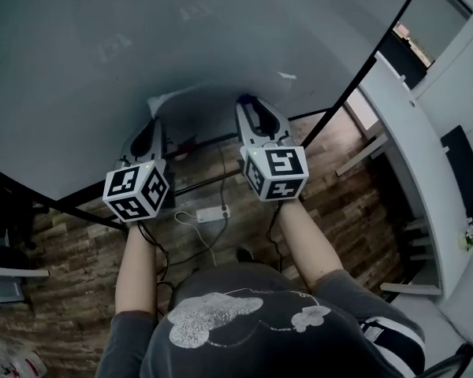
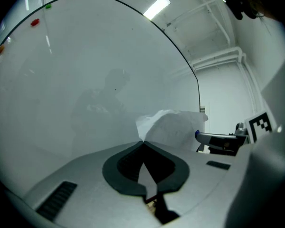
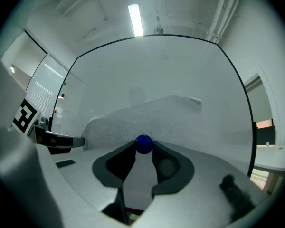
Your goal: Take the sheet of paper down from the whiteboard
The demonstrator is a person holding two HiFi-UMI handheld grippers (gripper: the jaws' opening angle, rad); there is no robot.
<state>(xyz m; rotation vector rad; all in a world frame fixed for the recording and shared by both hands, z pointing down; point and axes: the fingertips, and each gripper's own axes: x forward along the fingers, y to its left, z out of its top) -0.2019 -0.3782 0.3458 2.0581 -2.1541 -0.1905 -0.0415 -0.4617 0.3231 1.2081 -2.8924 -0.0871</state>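
Observation:
The white sheet of paper (image 1: 178, 99) bulges away from the whiteboard (image 1: 142, 38) between my two grippers. My left gripper (image 1: 153, 123) is shut on the sheet's near corner; in the left gripper view the jaws (image 2: 142, 142) meet on the edge of the paper (image 2: 173, 127). My right gripper (image 1: 250, 102) is shut on a small round blue magnet (image 3: 143, 144), held at the fingertips just in front of the paper (image 3: 142, 115). The sheet's far corner (image 3: 195, 100) lies against the board. Both grippers point level at the board.
Red (image 2: 34, 22) and green (image 2: 48, 5) magnets sit at the board's upper left. The board's black frame (image 1: 355, 85) stands over a wood floor with a white power strip (image 1: 211, 213) and cables. A white table (image 1: 410, 156) is at the right.

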